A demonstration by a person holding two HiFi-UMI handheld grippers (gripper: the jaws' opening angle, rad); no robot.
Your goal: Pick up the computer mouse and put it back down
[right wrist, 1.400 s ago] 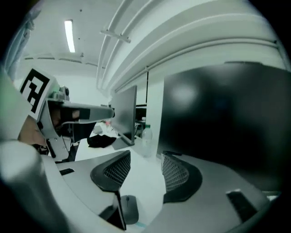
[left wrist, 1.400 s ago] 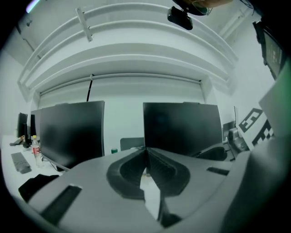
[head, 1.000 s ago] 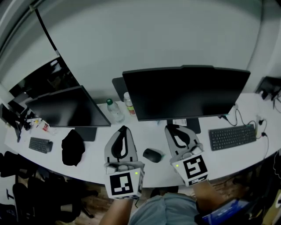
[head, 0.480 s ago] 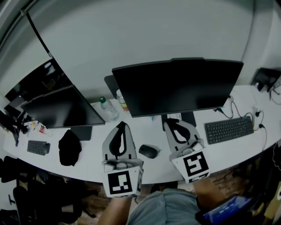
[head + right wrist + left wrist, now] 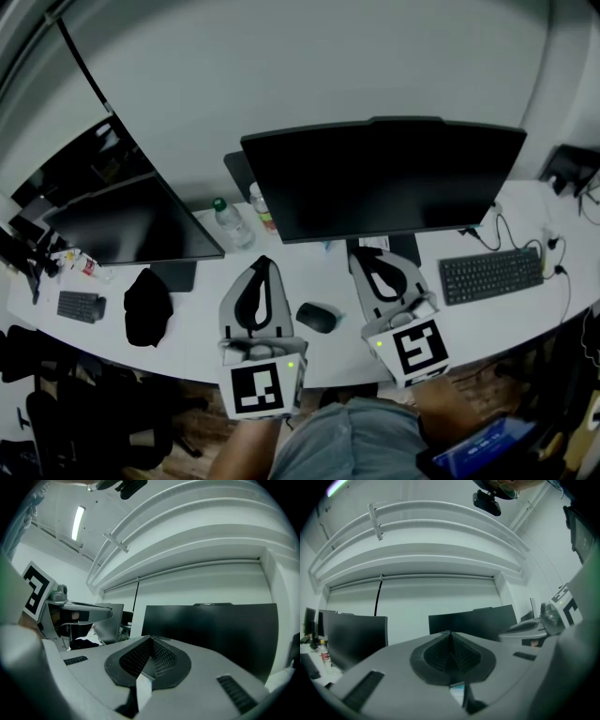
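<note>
A black computer mouse (image 5: 317, 318) lies on the white desk (image 5: 309, 277) in the head view, between my two grippers and touched by neither. My left gripper (image 5: 263, 263) hovers just left of it, pointing level toward the monitors, jaws shut and empty. To the right of the mouse my right gripper (image 5: 358, 258) is shut too, with nothing held. In the left gripper view the left gripper (image 5: 450, 633) has its pads meeting in a closed point. The right gripper (image 5: 151, 639) looks the same in the right gripper view. Neither gripper view shows the mouse.
A large dark monitor (image 5: 384, 178) stands behind the grippers and a second monitor (image 5: 131, 225) is at the left. A keyboard (image 5: 492, 275) and cables lie at the right. Two bottles (image 5: 228, 220), a black bundle (image 5: 148, 307) and a small keyboard (image 5: 80, 307) sit at the left.
Only the head view has shifted a little. Both grippers stay shut in place and the mouse lies where it was.
</note>
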